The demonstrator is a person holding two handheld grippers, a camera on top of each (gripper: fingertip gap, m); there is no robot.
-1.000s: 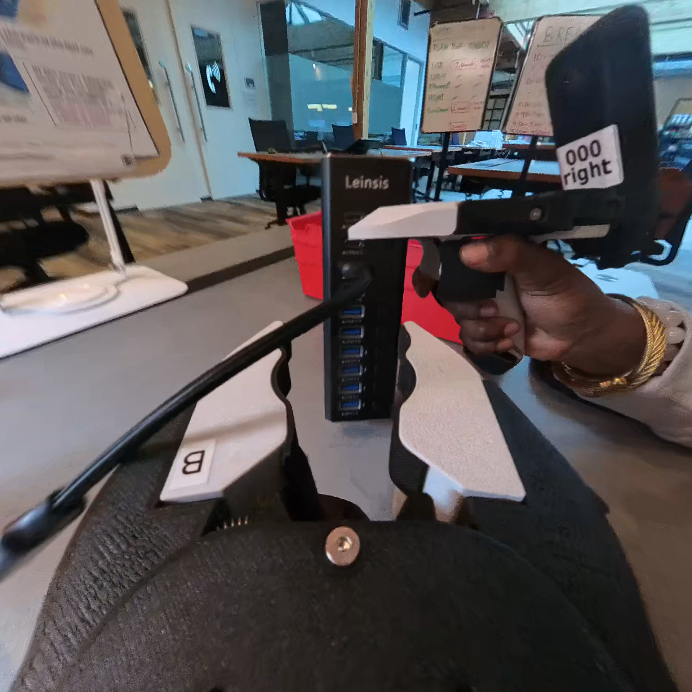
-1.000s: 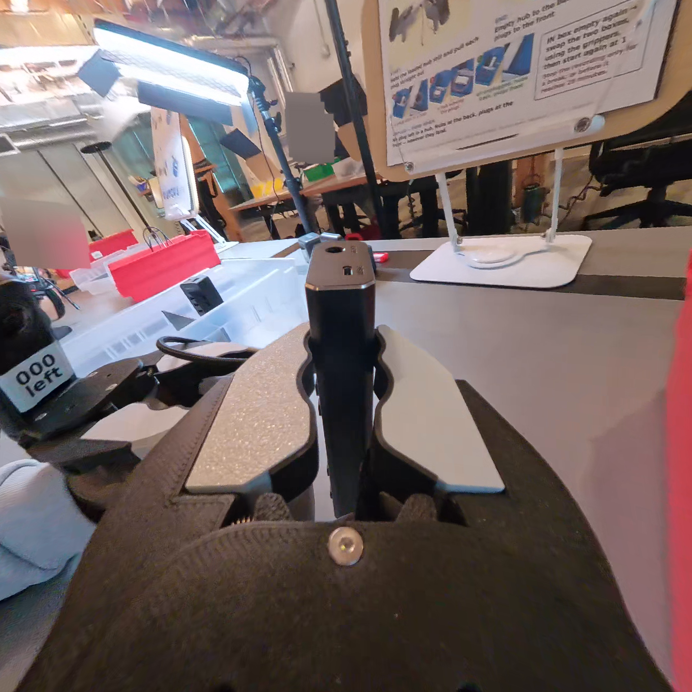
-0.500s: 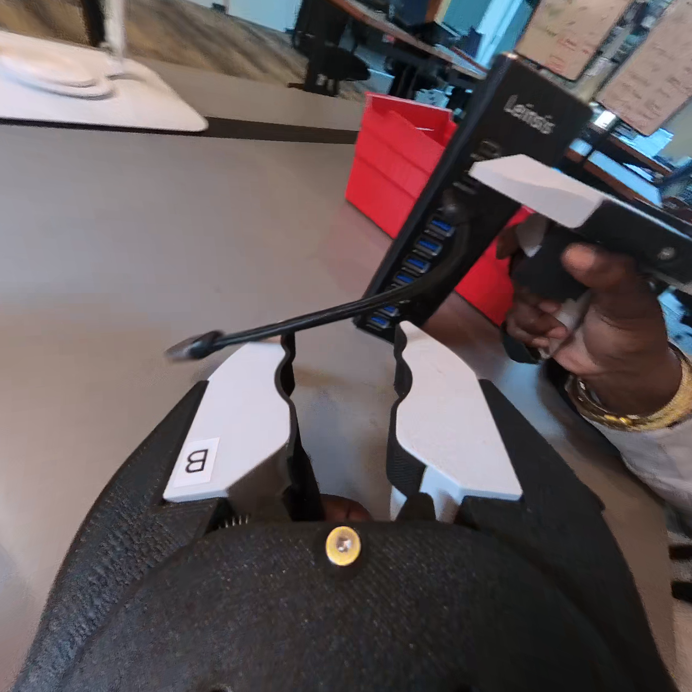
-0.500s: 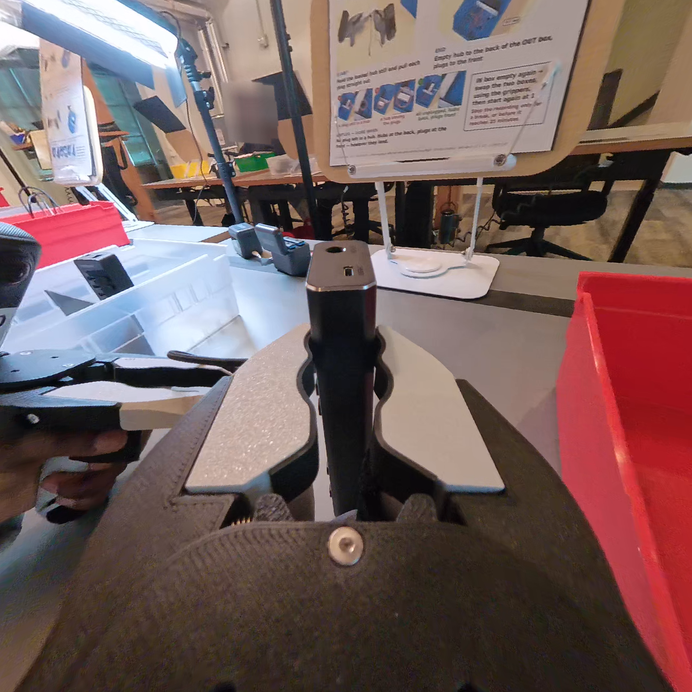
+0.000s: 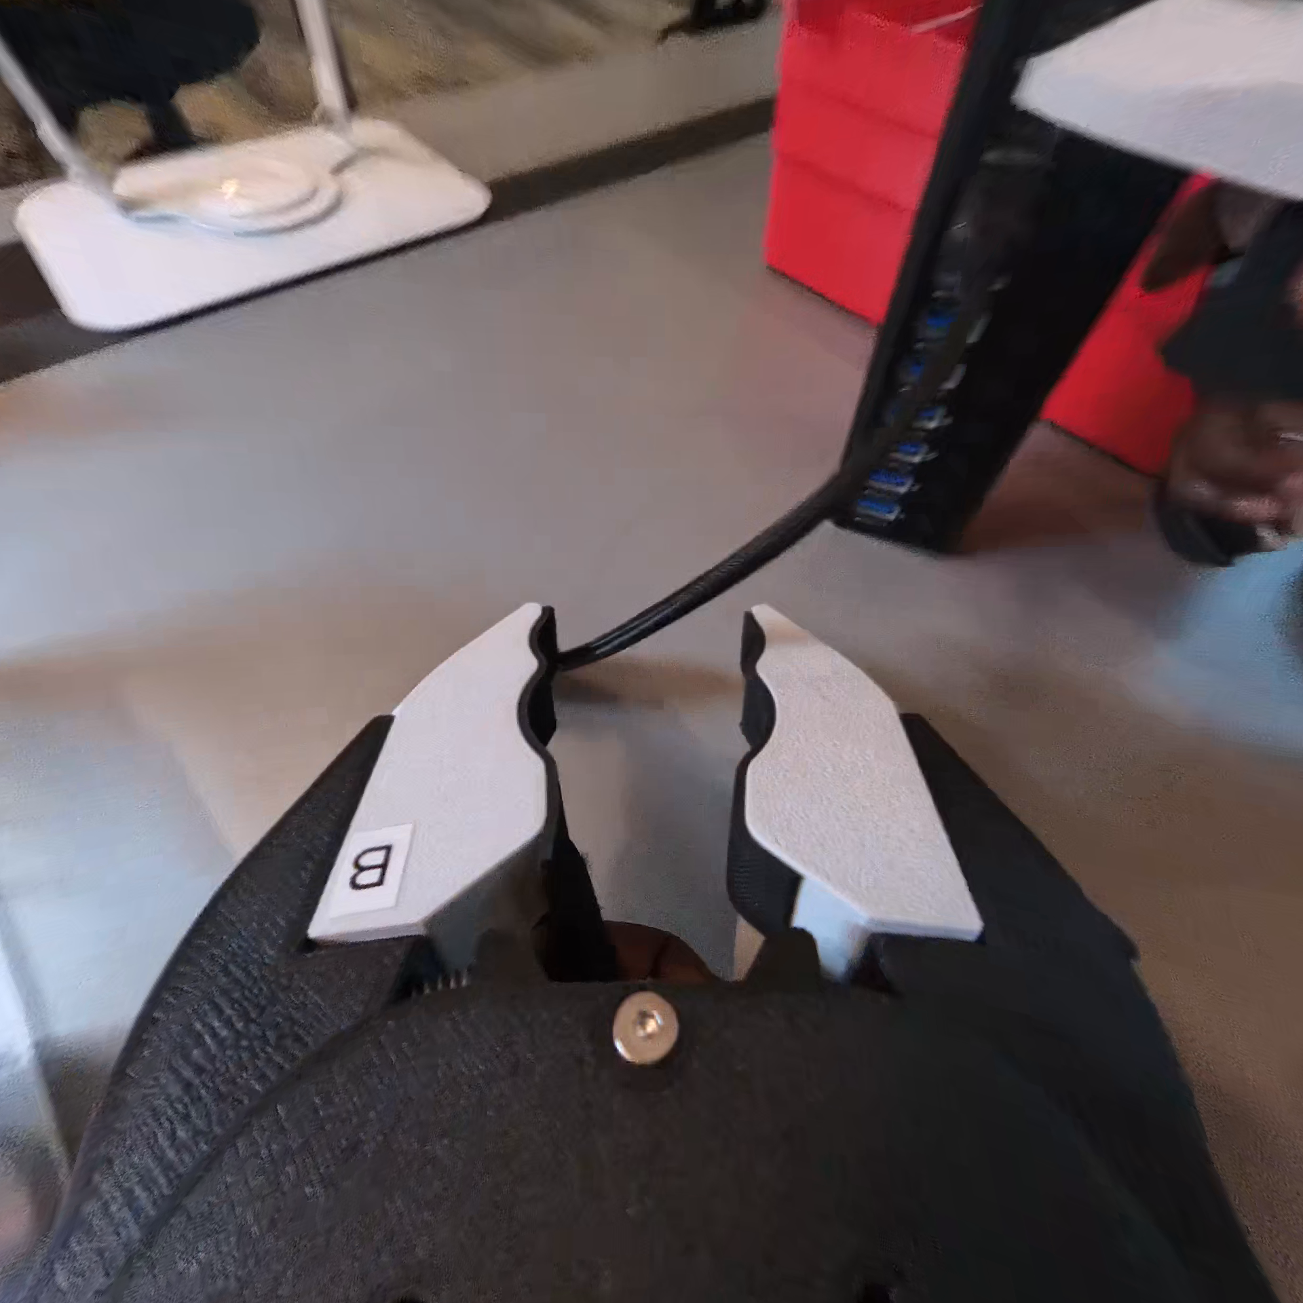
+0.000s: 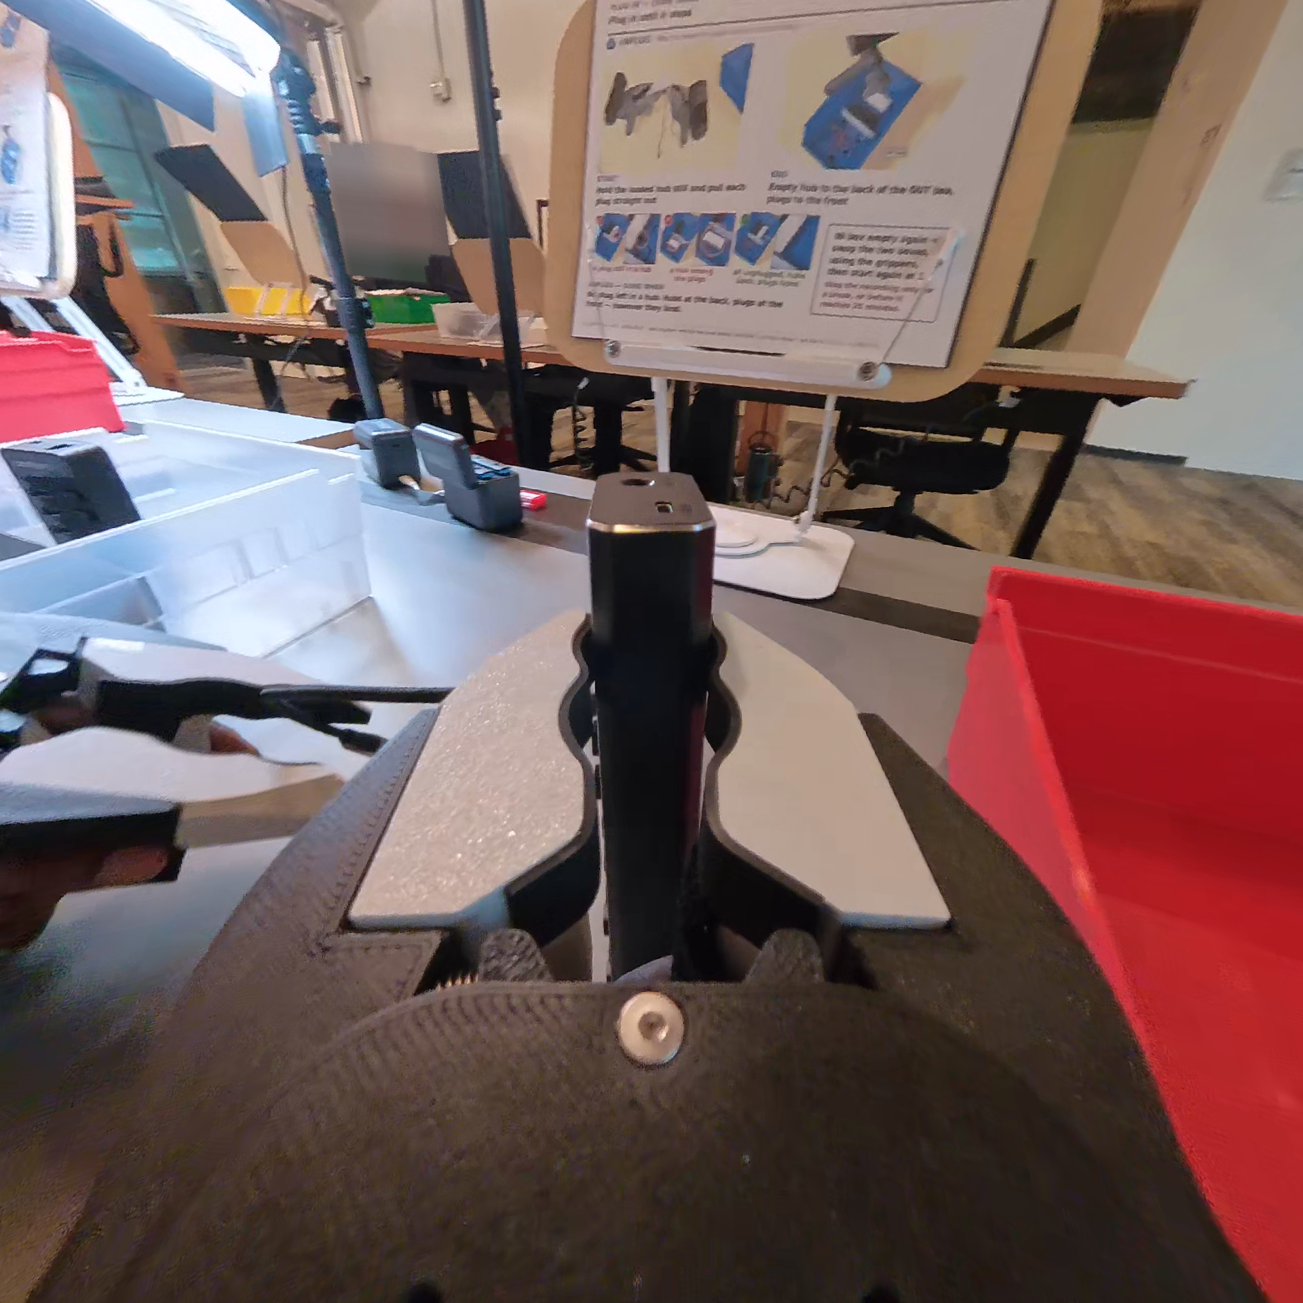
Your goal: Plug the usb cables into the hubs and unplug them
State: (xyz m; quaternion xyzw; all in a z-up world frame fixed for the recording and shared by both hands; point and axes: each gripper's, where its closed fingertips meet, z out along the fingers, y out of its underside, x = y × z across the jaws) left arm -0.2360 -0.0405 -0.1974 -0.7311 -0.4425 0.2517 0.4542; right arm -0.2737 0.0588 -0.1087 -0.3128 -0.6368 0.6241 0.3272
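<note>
Clamping the black hub (image 6: 650,677) upright between the right gripper (image 6: 649,634) fingers, long axis vertical, ports facing left, above the grey table (image 5: 423,458); trailing a black cable (image 5: 705,599) down past the spread, empty left gripper (image 5: 645,620).

surface: grey table (image 5: 423,437) | on it: red bin (image 6: 1142,775); white stand base (image 5: 247,218); clear tray (image 6: 211,536)

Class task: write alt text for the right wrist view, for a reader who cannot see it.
The right gripper is shut on an upright black USB hub above a grey table. A red bin sits to its right, the left gripper to its left, and an instruction board stands behind.
</note>
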